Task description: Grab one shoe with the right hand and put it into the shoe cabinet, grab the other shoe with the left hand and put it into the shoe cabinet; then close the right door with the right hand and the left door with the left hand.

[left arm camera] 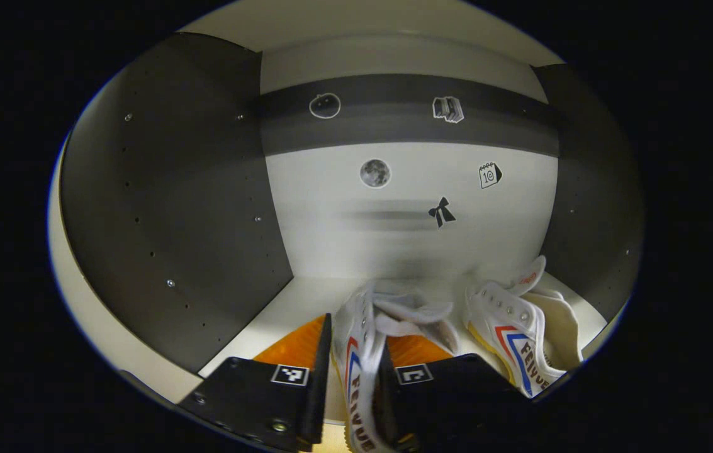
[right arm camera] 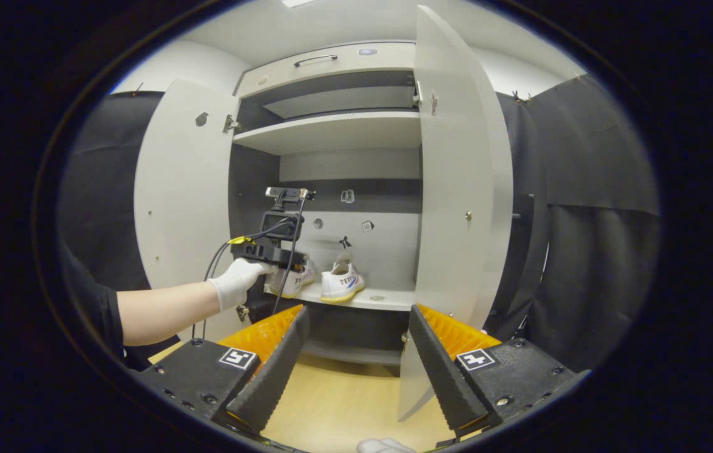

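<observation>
**Both shoes on cabinet shelf, doors open**

Left gripper (left arm camera: 351, 371): inside the shoe cabinet (right arm camera: 337, 132), low over the shelf. Its two fingers are closed down on the side wall of a white shoe (left arm camera: 362, 352), one finger on each side of the canvas, both pressing on it. The shoe sits on the white shelf (left arm camera: 280, 302), toward the left of the compartment.

Second shoe (left arm camera: 520, 333): on the same shelf, to the right of the held shoe and just beside it; whether the two touch cannot be told. It is white with red and blue stripes on the side.

In the right gripper view the left gripper (right arm camera: 271, 251) is seen farther off, held by a gloved hand (right arm camera: 238, 282) with a bare forearm and dark sleeve, reaching into the middle compartment. The held shoe (right arm camera: 293, 280) lies partly behind that gripper; the second shoe (right arm camera: 342, 282) stands to its right, heel toward the near side.

Right gripper (right arm camera: 356, 365): outside the cabinet, well back from it over a pale wooden floor (right arm camera: 343, 402). Its fingers stand wide apart with nothing between them.

Doors: the left door (right arm camera: 180, 189) and the right door (right arm camera: 457, 189) are both swung open (the right one seen nearly edge-on)

Cabinet back wall (left arm camera: 406, 207): carries several small stickers
</observation>
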`<action>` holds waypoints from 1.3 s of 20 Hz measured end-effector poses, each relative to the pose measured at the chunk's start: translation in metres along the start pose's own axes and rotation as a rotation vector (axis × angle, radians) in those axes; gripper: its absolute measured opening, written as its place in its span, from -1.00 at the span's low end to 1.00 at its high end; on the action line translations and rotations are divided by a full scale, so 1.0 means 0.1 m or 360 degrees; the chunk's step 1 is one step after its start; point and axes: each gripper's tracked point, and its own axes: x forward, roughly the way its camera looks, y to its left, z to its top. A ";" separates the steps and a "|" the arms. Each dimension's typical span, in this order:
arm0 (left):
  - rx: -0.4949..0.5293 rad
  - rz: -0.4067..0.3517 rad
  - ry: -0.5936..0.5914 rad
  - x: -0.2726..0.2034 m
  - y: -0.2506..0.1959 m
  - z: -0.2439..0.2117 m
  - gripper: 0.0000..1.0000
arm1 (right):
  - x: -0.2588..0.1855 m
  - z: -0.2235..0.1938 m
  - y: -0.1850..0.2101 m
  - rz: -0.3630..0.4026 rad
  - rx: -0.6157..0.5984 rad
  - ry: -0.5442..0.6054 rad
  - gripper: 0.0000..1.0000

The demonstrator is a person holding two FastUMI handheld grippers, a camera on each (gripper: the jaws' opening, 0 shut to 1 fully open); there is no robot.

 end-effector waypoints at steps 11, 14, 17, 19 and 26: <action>-0.0019 -0.0018 -0.0053 -0.25 0.23 0.03 0.93 | -0.04 0.02 0.16 0.0018 -0.0006 -0.0011 1.00; -0.0037 -0.0072 -0.0132 -0.42 0.21 0.19 0.94 | -0.09 0.03 0.24 0.0023 -0.0010 -0.0018 1.00; -0.0014 -0.0096 -0.0158 -0.68 0.20 0.19 0.94 | -0.15 0.07 0.29 0.0019 -0.0030 -0.0045 1.00; 0.0025 -0.0094 -0.0250 -0.95 0.23 0.26 0.94 | -0.19 0.10 0.30 0.0001 -0.0036 -0.0066 1.00; 0.0022 -0.0179 -0.0531 -2.24 0.21 0.37 0.93 | -0.38 0.20 0.16 -0.0119 -0.0022 -0.0118 1.00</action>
